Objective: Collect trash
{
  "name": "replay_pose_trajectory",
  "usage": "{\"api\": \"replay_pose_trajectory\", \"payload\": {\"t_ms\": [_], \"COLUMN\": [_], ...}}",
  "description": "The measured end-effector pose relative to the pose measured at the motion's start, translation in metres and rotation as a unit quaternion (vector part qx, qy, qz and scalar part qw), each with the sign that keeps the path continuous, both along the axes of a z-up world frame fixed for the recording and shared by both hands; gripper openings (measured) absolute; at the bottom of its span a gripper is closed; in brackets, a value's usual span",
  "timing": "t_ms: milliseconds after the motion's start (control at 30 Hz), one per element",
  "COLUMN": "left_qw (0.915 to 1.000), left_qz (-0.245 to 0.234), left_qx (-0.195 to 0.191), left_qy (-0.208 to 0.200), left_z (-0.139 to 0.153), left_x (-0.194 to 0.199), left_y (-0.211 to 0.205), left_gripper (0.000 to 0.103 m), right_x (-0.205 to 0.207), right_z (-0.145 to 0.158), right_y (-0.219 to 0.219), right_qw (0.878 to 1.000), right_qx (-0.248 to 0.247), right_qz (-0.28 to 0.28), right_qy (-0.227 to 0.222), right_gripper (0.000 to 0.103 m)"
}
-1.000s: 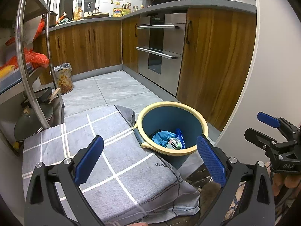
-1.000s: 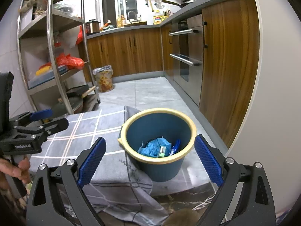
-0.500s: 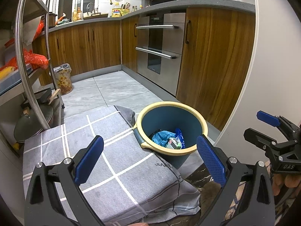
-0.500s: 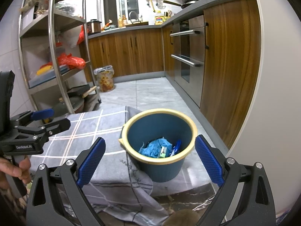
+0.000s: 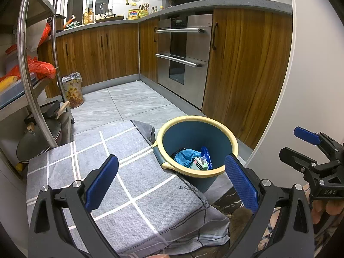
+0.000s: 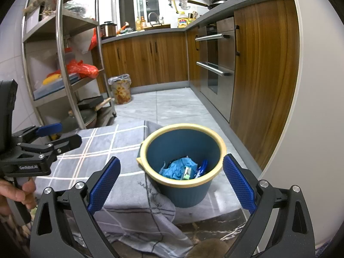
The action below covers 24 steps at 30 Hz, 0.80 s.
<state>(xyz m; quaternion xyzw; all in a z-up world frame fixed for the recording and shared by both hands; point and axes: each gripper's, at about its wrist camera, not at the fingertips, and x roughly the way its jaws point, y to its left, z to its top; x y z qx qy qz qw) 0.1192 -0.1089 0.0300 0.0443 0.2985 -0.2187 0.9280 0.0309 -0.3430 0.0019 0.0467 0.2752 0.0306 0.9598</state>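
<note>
On the floor beside a gray checked cloth [image 5: 120, 185] stands a blue bin [image 6: 182, 185] with a yellow rim. Inside it lies trash [image 6: 179, 168]: blue crumpled paper and a small packet. Both grippers hang above, holding nothing. The left gripper [image 5: 169, 180] has its fingers spread wide. The right gripper [image 6: 172, 182] has its fingers spread wide too, one on each side of the bin.

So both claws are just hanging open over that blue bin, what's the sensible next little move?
Probably pull both back and stop: the left gripper and right gripper are open and empty, the trash already lies inside the blue bin, and no loose litter shows on the grey checked cloth.
</note>
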Motion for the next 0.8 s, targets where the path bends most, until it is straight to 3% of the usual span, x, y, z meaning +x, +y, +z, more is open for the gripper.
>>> {"api": "replay_pose_trajectory", "payload": {"t_ms": [800], "left_qw": [1.0000], "left_qz": [0.002], "left_qx": [-0.004], "left_qy": [0.004], "left_z": [0.0003], "left_x": [-0.0002], "left_y": [-0.0021], "left_gripper": [0.097], "right_x": [-0.0003], "right_z": [0.0007], "right_y": [0.0006], "right_qw": [1.000], "right_qx": [0.001], "right_qz": [0.000], "right_qy": [-0.001], "right_gripper": [0.096]}}
